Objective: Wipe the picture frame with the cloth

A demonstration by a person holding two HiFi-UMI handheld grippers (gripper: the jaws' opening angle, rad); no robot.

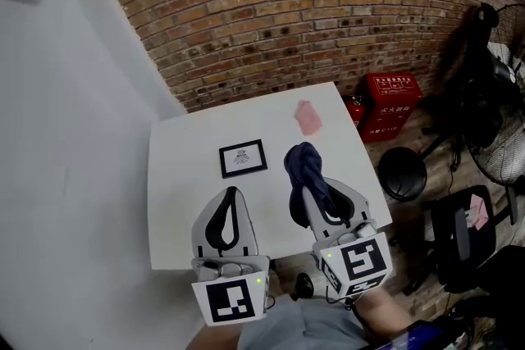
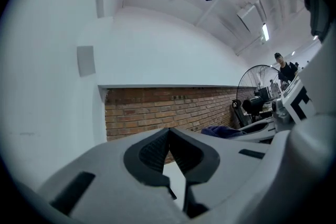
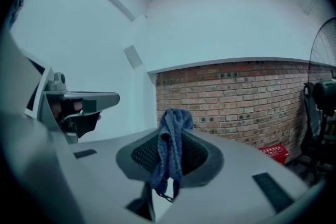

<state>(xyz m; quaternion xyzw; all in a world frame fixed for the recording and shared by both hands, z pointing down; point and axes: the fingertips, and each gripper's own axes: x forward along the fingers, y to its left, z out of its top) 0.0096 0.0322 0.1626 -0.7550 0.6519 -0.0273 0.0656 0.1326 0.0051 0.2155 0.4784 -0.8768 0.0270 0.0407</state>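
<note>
My right gripper (image 1: 310, 191) pinches the blue cloth (image 1: 302, 164). My left gripper (image 1: 232, 193) is pressed together, holding nothing. The picture frame (image 1: 243, 158) lies on the white table (image 1: 176, 201) at its 12 o'clock

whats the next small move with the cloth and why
Probably lower the right gripper forward-left onto the picture frame: the blue cloth is clamped in its jaws, and the frame lies flat on the table, untouched, left of the cloth.
</note>
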